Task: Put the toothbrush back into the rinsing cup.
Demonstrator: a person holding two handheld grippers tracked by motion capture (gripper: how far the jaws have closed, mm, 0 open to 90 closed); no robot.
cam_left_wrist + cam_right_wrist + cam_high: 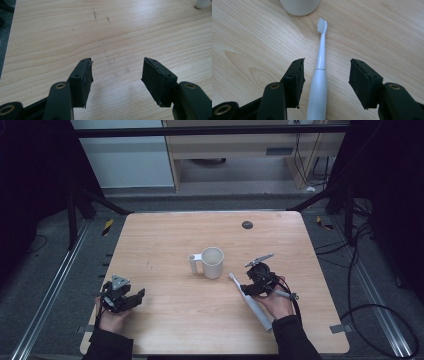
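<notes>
Light wooden table with white mug and white electric toothbrush.

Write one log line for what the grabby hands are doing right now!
right gripper: open, jaws either side of toothbrush, not pressing | toothbrush: flat on table, head toward mug | left gripper: open, nothing between jaws

Mug blocks just past toothbrush; rest of table open.

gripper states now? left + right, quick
Left gripper: open, nothing between the jaws.
Right gripper: open, jaws either side of the toothbrush on the table, not clamped.
</notes>
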